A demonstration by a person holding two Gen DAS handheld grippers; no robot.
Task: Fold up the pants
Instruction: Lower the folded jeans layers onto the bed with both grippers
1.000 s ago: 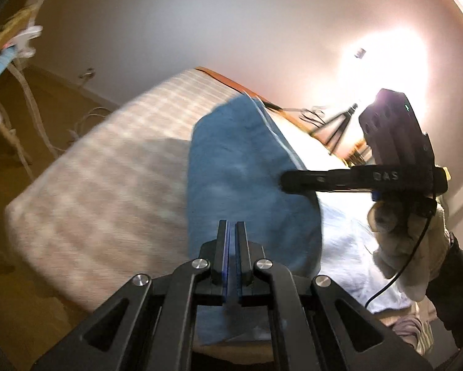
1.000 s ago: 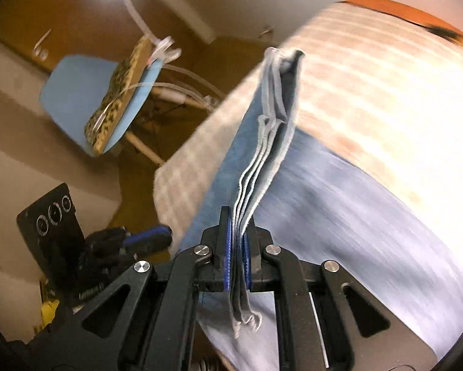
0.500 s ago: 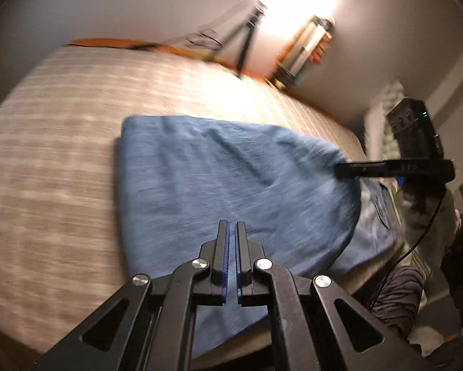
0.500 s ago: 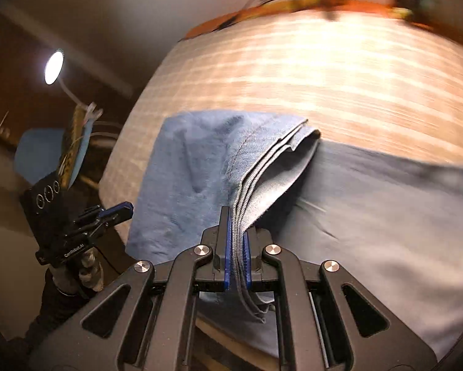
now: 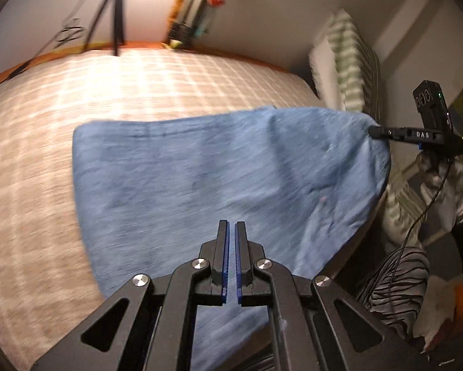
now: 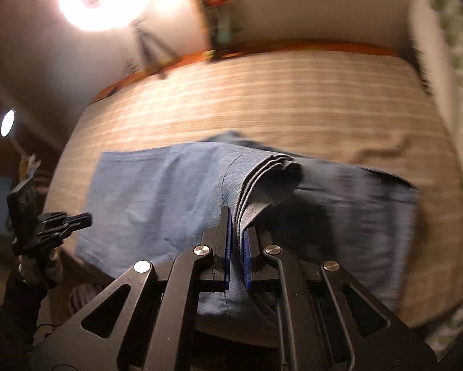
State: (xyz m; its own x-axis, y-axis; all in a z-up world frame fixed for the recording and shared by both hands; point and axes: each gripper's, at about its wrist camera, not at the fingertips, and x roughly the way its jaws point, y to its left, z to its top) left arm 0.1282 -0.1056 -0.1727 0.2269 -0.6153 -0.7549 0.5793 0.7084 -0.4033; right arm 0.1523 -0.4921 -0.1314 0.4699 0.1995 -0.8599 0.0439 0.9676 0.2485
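while pants (image 5: 200,179) cover the bed (image 5: 77,92), a tripod (image 5: 115,9) stands behind.

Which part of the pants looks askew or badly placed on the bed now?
The right gripper clamps the stacked hems, so that end of the pants is lifted off the bed. The near edge overhangs the mattress. Nothing looks damaged.

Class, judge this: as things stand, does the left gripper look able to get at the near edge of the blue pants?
Probably yes. The left gripper hangs shut and empty just above the pants, with nothing between them; the right gripper grips the hem elsewhere. The left's jaws must open first.
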